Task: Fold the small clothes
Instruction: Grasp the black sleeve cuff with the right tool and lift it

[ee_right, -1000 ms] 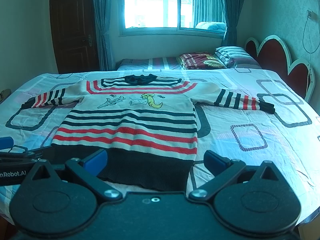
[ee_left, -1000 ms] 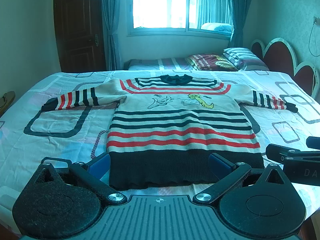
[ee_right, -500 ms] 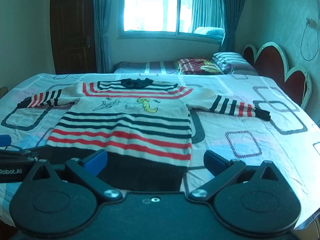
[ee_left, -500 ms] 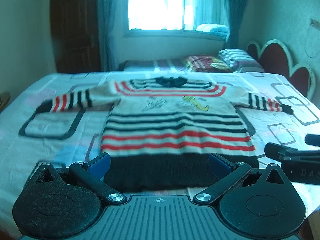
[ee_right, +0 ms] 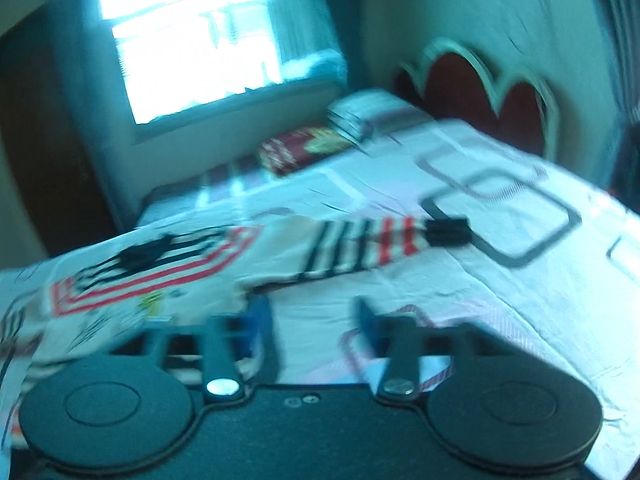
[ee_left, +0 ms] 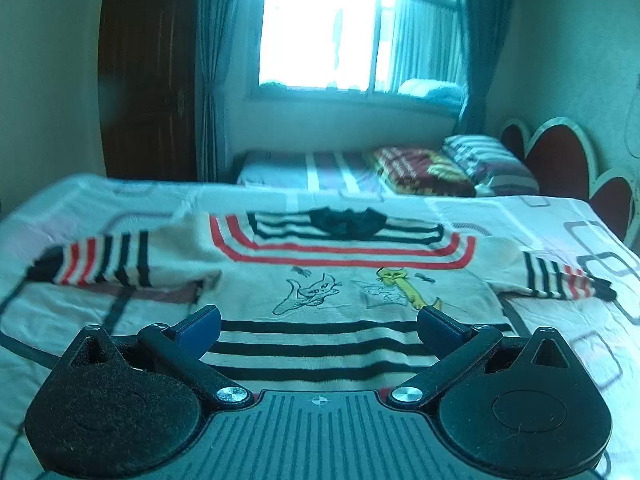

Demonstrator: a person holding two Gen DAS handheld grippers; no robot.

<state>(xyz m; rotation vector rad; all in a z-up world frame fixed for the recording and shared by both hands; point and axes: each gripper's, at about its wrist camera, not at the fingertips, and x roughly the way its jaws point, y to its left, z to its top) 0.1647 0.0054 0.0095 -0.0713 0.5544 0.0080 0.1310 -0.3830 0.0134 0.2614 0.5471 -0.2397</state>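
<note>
1. A cream knitted child's sweater with red and black stripes lies flat, front up, on a bed sheet printed with rounded dark rectangles, its black collar on the far side, towards the window

2. The sweater's striped sleeve on the left of the left wrist view stretches out over the sheet, ending in a dark cuff; two embroidered cartoon figures, one outlined in dark thread and one yellow, sit on the chest below the red yoke stripes

3. The left gripper hangs over the lower stripes of the sweater, its blue-padded fingers set wide apart with nothing between them

4. The right gripper, seen through heavy motion blur, sits tilted at the sweater's right edge, near the armpit; its jaws have just been closing and stand partly apart, with what looks like only bare sheet in the gap

5. The other striped sleeve reaches out to the right, its black cuff resting on a printed rectangle

6. Striped pillows and a dark red folded blanket lie beyond, by a red scalloped headboard
</note>
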